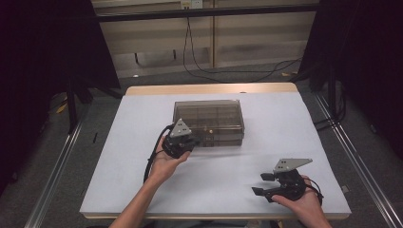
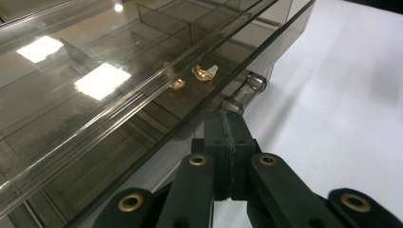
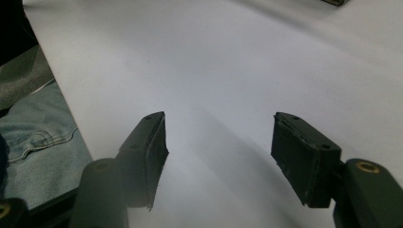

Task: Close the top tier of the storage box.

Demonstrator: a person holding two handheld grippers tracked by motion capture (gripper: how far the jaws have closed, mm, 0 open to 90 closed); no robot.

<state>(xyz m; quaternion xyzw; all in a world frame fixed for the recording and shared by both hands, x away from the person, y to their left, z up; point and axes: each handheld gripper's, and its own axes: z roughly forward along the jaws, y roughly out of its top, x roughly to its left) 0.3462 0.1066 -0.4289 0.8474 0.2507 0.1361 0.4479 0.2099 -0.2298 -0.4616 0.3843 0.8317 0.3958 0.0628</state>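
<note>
A: Where does the box [image 1: 209, 122] sit?

B: Toward the far edge of the table [image 1: 285, 118], about midway between its left and right sides. It is a smoky, see-through compartment box with the lid down. Through the lid in the left gripper view you can see two small gold pieces [image 2: 203, 72] in a compartment near the front wall.

A: And the left gripper [image 1: 186, 141]?

B: Pressed up to the front wall of the box near its left corner. Its jaws are closed flat against each other with nothing between them, tips just beside the clear latch [image 2: 246, 91] on the front edge.

A: The right gripper [image 1: 264, 184]?

B: Near the table's front right corner, well apart from the box, jaws spread wide over bare white surface.

A: What could go wrong?

B: My guess is that the closed tips are meant to flip that latch. The box is light and nothing steadies it, so a push could slide it toward the far edge instead. If the lid springs up suddenly, the gold pieces could jump into another compartment.
</note>
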